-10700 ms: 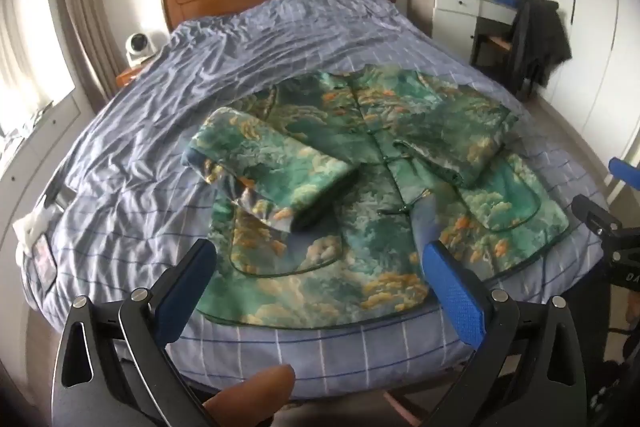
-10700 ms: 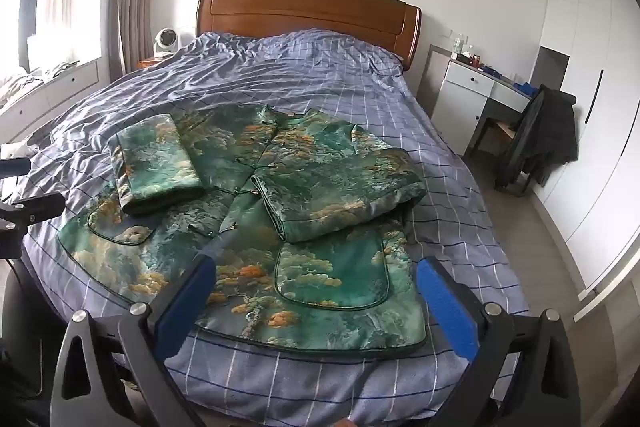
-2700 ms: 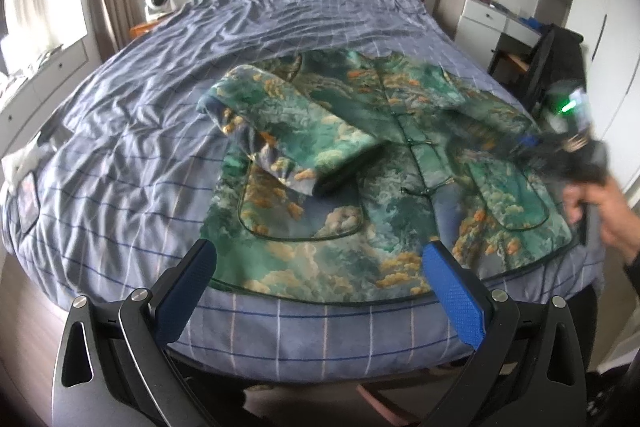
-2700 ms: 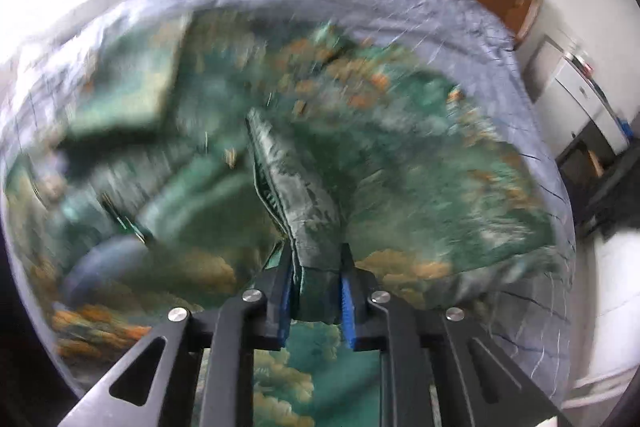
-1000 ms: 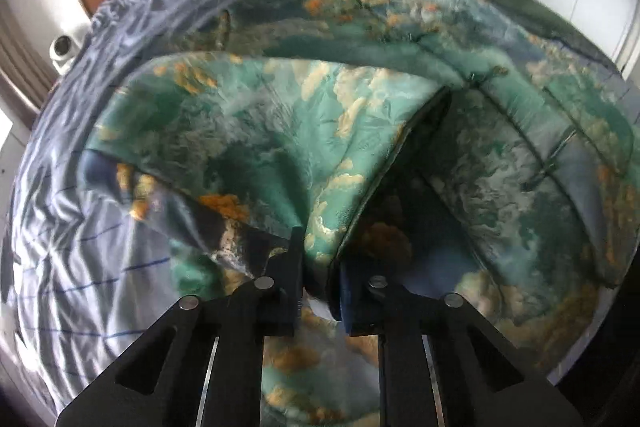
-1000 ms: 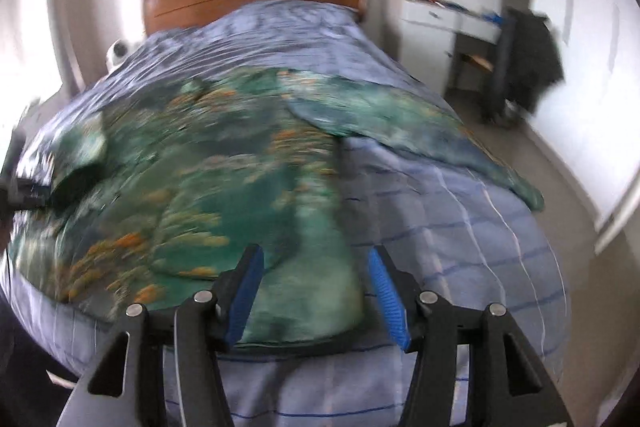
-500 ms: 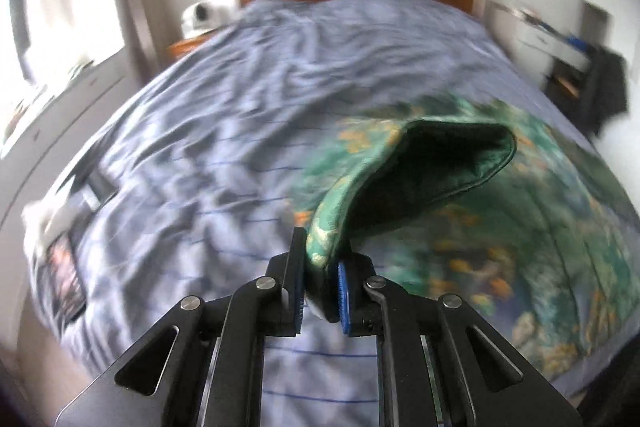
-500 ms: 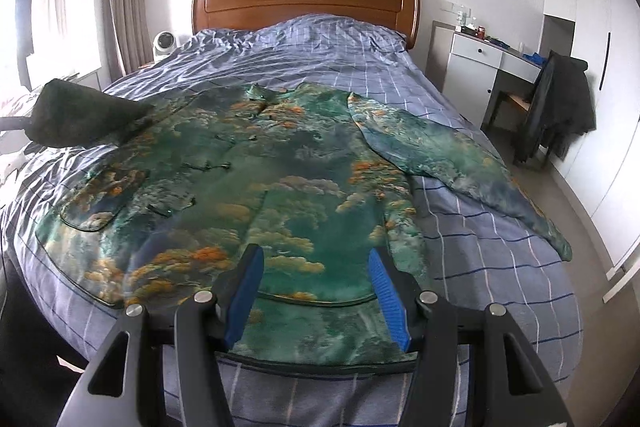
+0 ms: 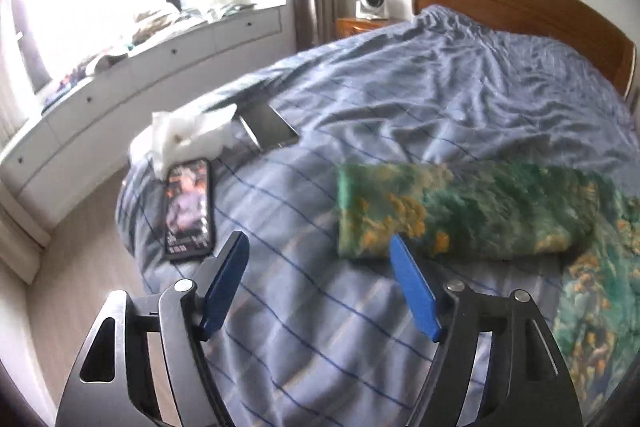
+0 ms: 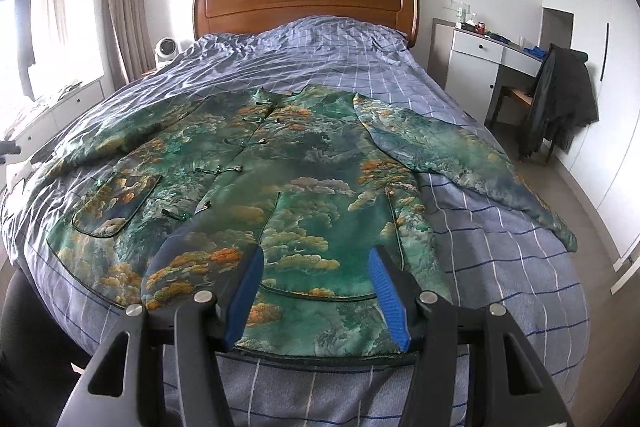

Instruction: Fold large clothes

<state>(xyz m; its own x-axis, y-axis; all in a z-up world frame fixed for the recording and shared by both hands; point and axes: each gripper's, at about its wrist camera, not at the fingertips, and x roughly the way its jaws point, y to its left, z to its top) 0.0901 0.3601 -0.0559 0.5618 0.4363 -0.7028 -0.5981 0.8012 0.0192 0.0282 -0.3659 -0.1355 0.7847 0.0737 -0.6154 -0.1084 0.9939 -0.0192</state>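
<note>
- Left gripper (image 9: 316, 283): jaws just opened, nothing between; sleeve (image 9: 452, 215) dropped near bed's (image 9: 440, 75) left edge.
- Right gripper (image 10: 316, 291): spread, empty, over jacket (image 10: 256, 195) hem at foot edge.
- Fabric probably soft, slippery; pinch cuffs, hem corners.

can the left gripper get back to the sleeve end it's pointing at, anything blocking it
Probably yes. The left gripper has just been opening, its jaws empty, and the green sleeve lies flat just ahead on the blue bedspread. The phone sits off to the side, out of the way.
</note>
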